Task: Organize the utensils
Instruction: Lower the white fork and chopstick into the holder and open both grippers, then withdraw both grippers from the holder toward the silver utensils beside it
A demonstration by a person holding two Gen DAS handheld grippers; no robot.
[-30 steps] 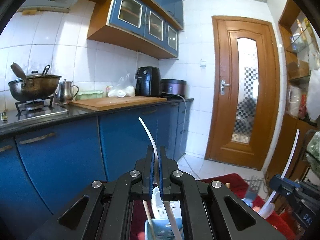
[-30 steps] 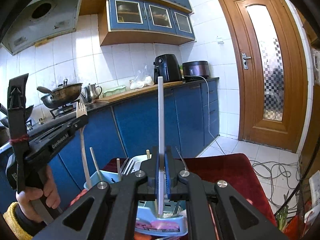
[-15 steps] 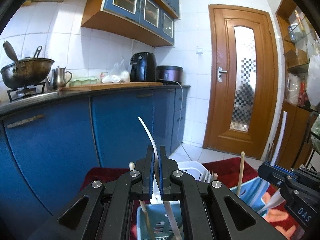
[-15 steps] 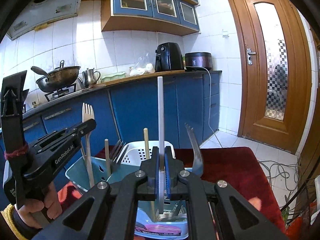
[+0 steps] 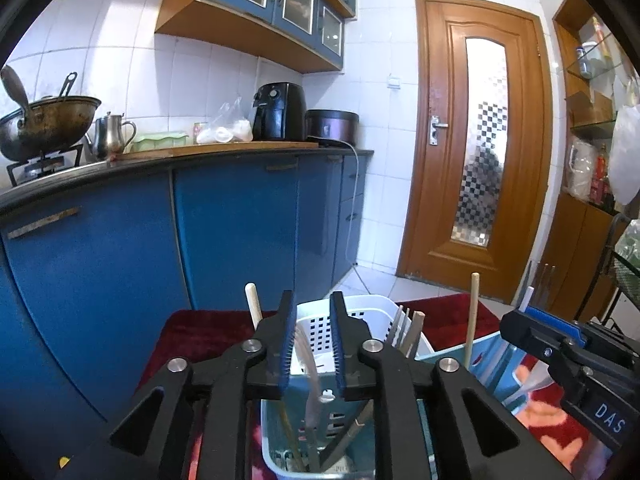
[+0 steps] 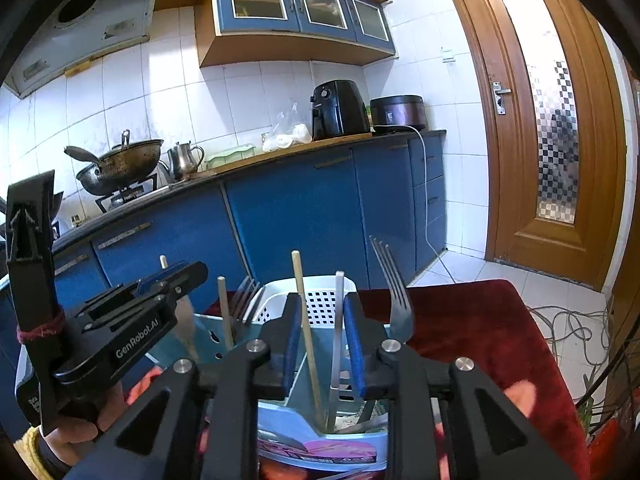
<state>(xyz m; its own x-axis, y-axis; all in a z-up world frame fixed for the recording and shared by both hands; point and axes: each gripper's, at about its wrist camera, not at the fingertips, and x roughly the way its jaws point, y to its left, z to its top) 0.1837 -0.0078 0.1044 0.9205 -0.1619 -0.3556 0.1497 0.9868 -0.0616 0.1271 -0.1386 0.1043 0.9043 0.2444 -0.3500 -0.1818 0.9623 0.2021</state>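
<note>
Blue cabinet fronts (image 5: 240, 232) curved along the back of the kitchen under a dark counter carrying a blackened wok (image 5: 44, 124), a steel kettle (image 5: 110, 136), a wooden board and a black air fryer (image 5: 280, 112). A wooden door (image 5: 476, 152) with a patterned glass pane stood to the right. Nearer, a dark red cloth (image 6: 472, 320) covered the surface on which three perforated plastic holders sat close together: a white basket (image 5: 360, 312) at the back, a teal one (image 5: 336, 420) and a pale blue one (image 6: 320, 436).

The left gripper (image 5: 314, 344) hung over the teal holder, its jaws just parted; a white plastic utensil (image 5: 310, 364) stood loose between the blue ribbed pads, dropped into the holder and leaning on the left pad. A wooden stick (image 5: 253, 304) rose just beside the left finger.

The right gripper (image 6: 320, 340) had likewise just been opening over the pale blue holder. A flat metal handle (image 6: 337, 344) stood upright between its pads, free of both, with a thin wooden chopstick (image 6: 306, 332) slanting alongside. A steel fork (image 6: 394, 288) stuck up, tines skyward, just right of the jaws. A hand (image 6: 80, 428) with a yellow cuff held the left tool.
</note>
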